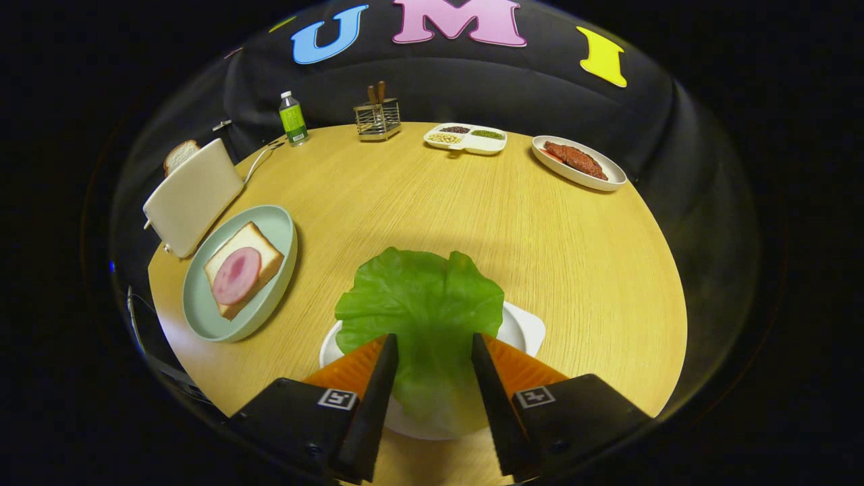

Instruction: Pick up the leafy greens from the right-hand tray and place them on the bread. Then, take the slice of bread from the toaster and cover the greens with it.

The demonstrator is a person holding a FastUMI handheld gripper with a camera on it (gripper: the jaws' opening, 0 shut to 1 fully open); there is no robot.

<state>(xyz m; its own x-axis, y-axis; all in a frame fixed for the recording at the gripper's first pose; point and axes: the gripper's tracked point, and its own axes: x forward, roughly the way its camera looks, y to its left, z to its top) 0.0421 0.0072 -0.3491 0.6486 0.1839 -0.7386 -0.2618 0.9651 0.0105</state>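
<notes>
A large green lettuce leaf (422,297) lies over the white tray (523,327) just ahead of me. Its lower part fills the gap between my fingers. My gripper (433,337) is shut on the leaf, both orange-backed fingers pressing its sides. To the left, beyond the fingers, a pale green plate (277,223) holds a slice of bread (263,246) topped with a pink ham round (236,275). Behind that plate stands a white toaster (192,196) with a bread slice (180,155) sticking out of its top.
At the round wooden table's far side stand a green bottle (292,119), a wire utensil rack (378,118), a divided white dish of beans (466,138) and an oval plate with meat (577,160). The toaster's cord trails toward the bottle.
</notes>
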